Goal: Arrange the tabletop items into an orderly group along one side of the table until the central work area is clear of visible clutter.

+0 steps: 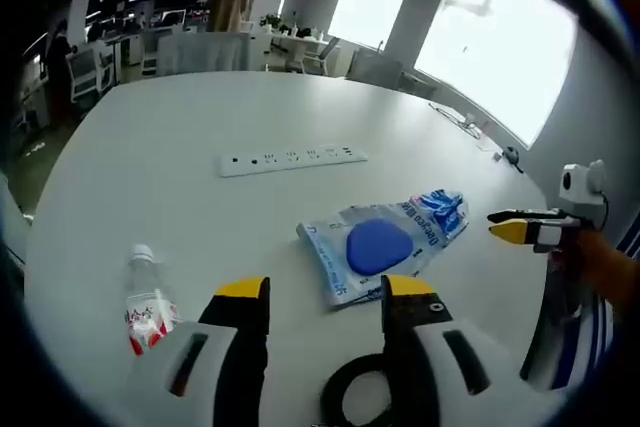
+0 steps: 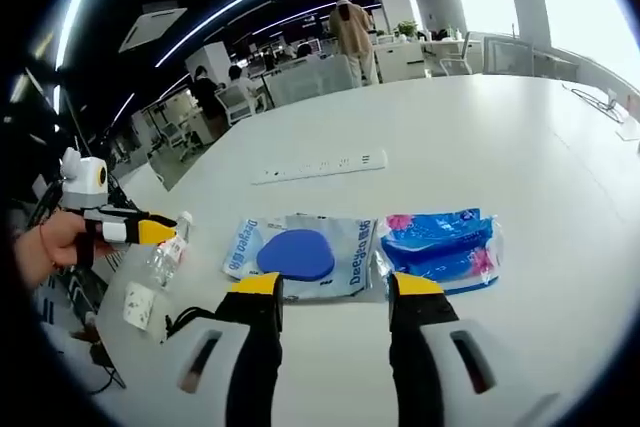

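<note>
Two plastic packets [image 2: 300, 256] [image 2: 438, 249], one water bottle [image 2: 168, 252] and one power strip [image 2: 319, 167] lie before both grippers' spread, empty jaws.

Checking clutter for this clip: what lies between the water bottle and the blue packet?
In the right gripper view, the grey pouch with a blue pad lies between the water bottle and the blue packet, on the white table.

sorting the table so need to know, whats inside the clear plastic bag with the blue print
Inside the clear plastic bag with blue print a rounded blue pad-like item shows through the film. Whatever sits behind it is covered. The bag lies flat on the white table.
</note>
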`<state>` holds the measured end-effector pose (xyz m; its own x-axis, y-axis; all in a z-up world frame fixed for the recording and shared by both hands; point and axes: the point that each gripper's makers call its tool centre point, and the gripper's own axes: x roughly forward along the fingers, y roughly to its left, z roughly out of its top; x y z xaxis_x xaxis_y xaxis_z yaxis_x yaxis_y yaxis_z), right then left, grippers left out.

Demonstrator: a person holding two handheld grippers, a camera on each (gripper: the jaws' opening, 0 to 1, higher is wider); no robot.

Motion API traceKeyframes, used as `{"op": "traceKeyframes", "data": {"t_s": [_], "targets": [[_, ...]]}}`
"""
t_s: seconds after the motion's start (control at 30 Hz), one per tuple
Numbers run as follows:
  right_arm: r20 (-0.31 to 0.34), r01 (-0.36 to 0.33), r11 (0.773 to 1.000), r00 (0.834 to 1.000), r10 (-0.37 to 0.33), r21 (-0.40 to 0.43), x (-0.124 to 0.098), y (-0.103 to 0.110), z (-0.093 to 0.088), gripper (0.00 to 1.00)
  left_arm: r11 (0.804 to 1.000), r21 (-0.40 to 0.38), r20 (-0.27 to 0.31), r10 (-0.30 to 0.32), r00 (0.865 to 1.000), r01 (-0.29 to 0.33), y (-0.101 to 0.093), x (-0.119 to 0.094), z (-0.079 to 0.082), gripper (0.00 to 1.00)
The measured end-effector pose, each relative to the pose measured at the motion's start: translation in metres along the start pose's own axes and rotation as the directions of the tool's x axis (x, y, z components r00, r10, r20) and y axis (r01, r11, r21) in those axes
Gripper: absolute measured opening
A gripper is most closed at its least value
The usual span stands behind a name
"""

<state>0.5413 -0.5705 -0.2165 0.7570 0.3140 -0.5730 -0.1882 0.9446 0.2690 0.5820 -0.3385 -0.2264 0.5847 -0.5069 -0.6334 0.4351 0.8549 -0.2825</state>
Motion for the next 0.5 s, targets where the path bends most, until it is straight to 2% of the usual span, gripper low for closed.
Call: {"op": "traceKeyframes", "data": {"t_s": [0.5], "targets": [[-0.008,-0.055,0.998,0.998,0.055,-0.031,-0.013,0.036,-0.006,0.44,1.000,0.006,-0.001,0.018,1.000,-0.018,-0.004,-0.035,-0.027,0.45]]}}
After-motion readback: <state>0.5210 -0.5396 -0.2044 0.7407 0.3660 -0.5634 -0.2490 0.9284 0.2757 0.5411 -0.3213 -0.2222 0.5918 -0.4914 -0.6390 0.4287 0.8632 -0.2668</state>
